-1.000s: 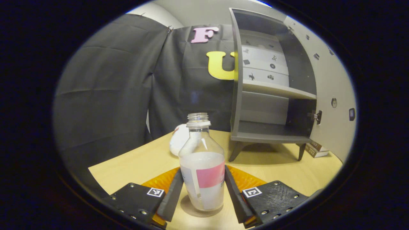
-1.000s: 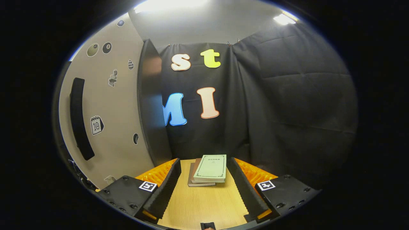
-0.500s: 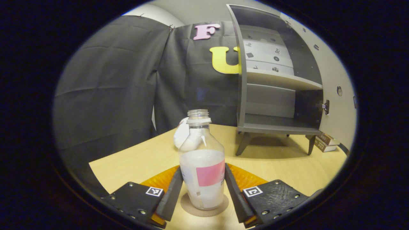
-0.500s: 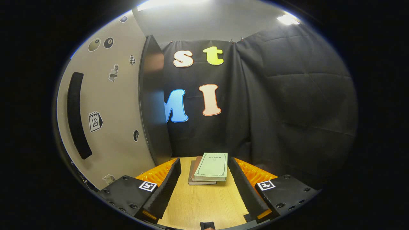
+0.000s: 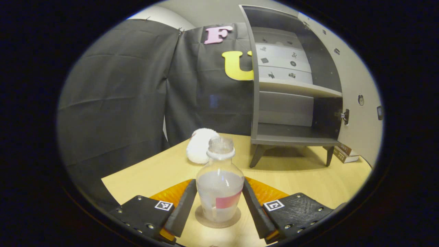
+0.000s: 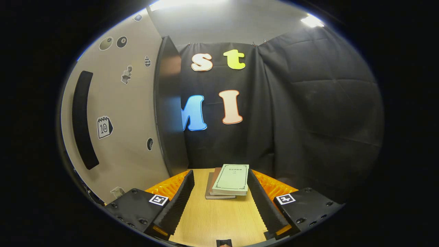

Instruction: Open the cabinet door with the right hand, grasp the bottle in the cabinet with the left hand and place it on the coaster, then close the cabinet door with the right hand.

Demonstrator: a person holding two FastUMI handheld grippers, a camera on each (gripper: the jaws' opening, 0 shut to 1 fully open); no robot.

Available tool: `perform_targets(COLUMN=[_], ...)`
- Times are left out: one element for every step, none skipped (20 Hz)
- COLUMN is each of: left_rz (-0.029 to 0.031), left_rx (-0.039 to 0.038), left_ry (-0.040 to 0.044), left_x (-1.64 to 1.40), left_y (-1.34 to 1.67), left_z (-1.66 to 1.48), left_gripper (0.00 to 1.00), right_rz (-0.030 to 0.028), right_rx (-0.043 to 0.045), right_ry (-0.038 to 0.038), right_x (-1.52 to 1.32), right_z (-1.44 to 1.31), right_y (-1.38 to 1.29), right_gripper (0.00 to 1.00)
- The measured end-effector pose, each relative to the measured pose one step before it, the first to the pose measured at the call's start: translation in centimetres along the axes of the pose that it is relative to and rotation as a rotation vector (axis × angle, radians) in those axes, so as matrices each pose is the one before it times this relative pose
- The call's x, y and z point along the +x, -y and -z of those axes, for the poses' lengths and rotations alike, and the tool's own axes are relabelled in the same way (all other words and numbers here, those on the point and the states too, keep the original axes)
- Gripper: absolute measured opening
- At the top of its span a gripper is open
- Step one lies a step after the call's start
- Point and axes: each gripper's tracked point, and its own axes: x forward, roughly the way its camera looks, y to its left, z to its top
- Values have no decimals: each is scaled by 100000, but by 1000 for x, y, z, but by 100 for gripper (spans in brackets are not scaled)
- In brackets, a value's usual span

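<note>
A clear bottle (image 5: 219,185) with a pink label and no cap stands upright on a round brown coaster (image 5: 205,222) on the wooden table. My left gripper (image 5: 218,180) straddles its lower body, with the fingers close along both sides and slightly spread, so it reads as open. Behind it at the right stands the grey cabinet (image 5: 291,139), shelves bare, with its door (image 5: 360,85) swung wide. In the right gripper view the same door (image 6: 120,137) with its black handle (image 6: 82,120) is at the left. My right gripper (image 6: 220,176) is open with nothing between its fingers.
A white fluffy object (image 5: 199,149) lies just behind the bottle. A stack of books (image 6: 229,180) lies on the table ahead of my right gripper, and the books (image 5: 344,154) also sit under the cabinet door's corner.
The bottle came down onto the coaster. My left gripper then loosened and rose, so the bottle sits lower and smaller between its fingers. My right gripper drifted slightly left.
</note>
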Motion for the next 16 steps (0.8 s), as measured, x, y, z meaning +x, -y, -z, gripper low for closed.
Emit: perform_targets(left_rz=[153, 271, 64, -20, -430, -398, -791, -941, -407, -173, -250, 296, 780, 1221, 1151, 1101], left_rx=[866, 987, 965, 1087, 1114, 902, 791, 755, 229, -84, -19, 43, -42, 60, 188, 238], left_ry=[1645, 1596, 1830, 1324, 790, 178, -78, 61, 814, 954, 1207, 1280, 1788, 1977, 2180, 1322], left_x=[-531, -288, -389, -284, -227, -181, -93, -232, -376, -418, -436, -343, -343, -392, -216, -67], left_y=[38, 78, 37, 93, 7, 65, 20, -78, 156, 69, 173, 192, 375, 364, 336, 335], left_z=[-956, -1171, -1277, -1241, -1032, -995, -911, -990, -1334, -1347, -1375, -1430, -1556, -1465, -1347, -1128], left_gripper=[78, 78, 78, 78, 80, 78, 78, 78, 78, 78, 78, 79, 80, 79, 79, 79], right_rz=[-552, -622, -546, -541, -677, -995, -1335, -1282, -1483, -1779, -1745, -1727, -1716, -1270, -1657, -1857], right_rx=[194, 278, 294, 383, 562, 835, 747, 575, 387, 343, 337, 347, 614, 845, 996, 1213], right_ry=[184, 155, 206, 463, 351, 337, 7, -181, -166, -242, -100, 203, 882, 1428, 1371, 976], right_x=[64, 95, 150, 104, 78, 193, 117, 165, 208, 238, 164, 184, 150, 254, 63, 303], right_z=[-20, -86, -17, -144, -49, -127, 22, 33, -16, -22, 8, -213, -151, -386, -222, -323], right_y=[-68, -119, -40, -34, -34, -167, -262, -188, -245, -246, -261, -321, -354, -287, -381, -577], right_gripper=[98, 98, 98, 98, 98, 98, 98, 98, 98, 98, 98, 98, 98, 98, 98, 98])
